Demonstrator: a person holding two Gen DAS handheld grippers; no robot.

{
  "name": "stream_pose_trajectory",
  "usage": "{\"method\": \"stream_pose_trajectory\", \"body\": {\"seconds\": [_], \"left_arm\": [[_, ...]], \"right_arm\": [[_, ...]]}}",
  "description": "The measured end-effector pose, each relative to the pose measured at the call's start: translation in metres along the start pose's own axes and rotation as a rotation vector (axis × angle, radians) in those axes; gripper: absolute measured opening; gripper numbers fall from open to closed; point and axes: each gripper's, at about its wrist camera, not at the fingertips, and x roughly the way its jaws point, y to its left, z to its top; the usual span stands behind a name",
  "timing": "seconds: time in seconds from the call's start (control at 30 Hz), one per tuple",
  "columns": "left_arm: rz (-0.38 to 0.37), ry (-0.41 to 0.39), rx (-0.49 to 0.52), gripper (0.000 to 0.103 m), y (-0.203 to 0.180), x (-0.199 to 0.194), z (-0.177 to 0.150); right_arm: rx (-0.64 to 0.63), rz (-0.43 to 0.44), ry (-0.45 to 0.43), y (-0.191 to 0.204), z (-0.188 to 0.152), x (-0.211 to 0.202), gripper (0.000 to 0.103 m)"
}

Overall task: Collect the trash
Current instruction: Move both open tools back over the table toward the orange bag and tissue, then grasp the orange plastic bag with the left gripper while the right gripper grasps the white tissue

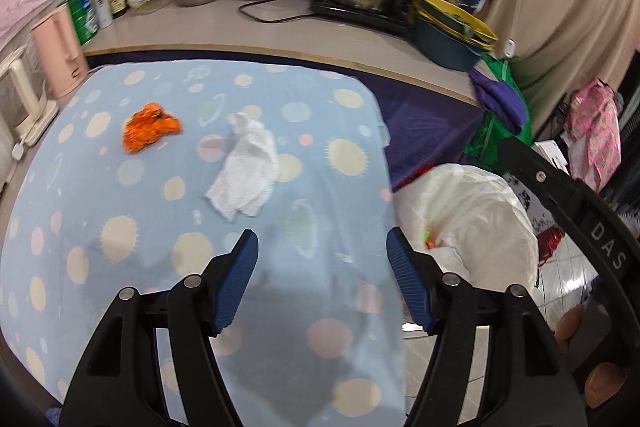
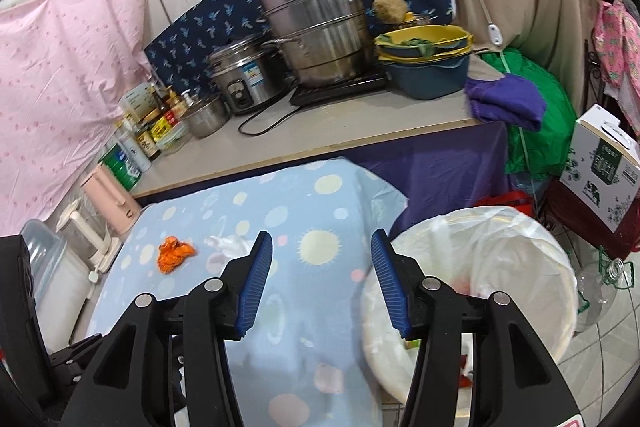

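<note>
Two scraps, one orange wrapper (image 1: 150, 126) and one white tissue (image 1: 246, 167); both tongs (image 1: 322, 253) (image 2: 322, 253) gape empty.

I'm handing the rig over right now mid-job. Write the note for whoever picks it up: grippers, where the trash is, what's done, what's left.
Left gripper: open, empty, above the blue dotted tablecloth.
Right gripper: open, empty, near the table's right edge.
Lined trash bin stands right of the table; some scraps show inside.
Left on the table: crumpled orange wrapper and white tissue, lying apart.
To do: pick up both and drop them in the bin.
</note>
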Motion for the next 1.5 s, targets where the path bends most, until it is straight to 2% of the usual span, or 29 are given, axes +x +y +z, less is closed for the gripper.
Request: {"method": "stream_pose_trajectory", "body": {"seconds": [0.37, 0.6, 0.8, 1.07, 1.2, 1.33, 1.5], "left_arm": [[0.118, 0.014, -0.197, 0.064, 0.117, 0.020, 0.007], [0.167, 0.032, -0.289, 0.066, 0.176, 0.044, 0.016], [0.198, 0.042, -0.316, 0.072, 0.203, 0.068, 0.028], [0.227, 0.036, -0.304, 0.074, 0.229, 0.109, 0.058], [0.245, -0.001, -0.280, 0.085, 0.235, 0.126, 0.075], [0.239, -0.010, -0.264, 0.086, 0.240, 0.144, 0.089], [0.201, 0.013, -0.257, 0.085, 0.241, 0.168, 0.094]], "right_arm": [[-0.082, 0.054, 0.113, 0.067, -0.017, 0.067, 0.055], [-0.118, 0.062, 0.191, 0.097, -0.030, 0.124, 0.055], [-0.131, 0.058, 0.252, 0.110, -0.040, 0.172, 0.055], [-0.135, 0.044, 0.298, 0.117, -0.047, 0.219, 0.055], [-0.134, 0.038, 0.312, 0.117, -0.049, 0.235, 0.055], [-0.136, 0.036, 0.322, 0.117, -0.051, 0.247, 0.054], [-0.142, 0.039, 0.345, 0.116, -0.055, 0.255, 0.040]]}}
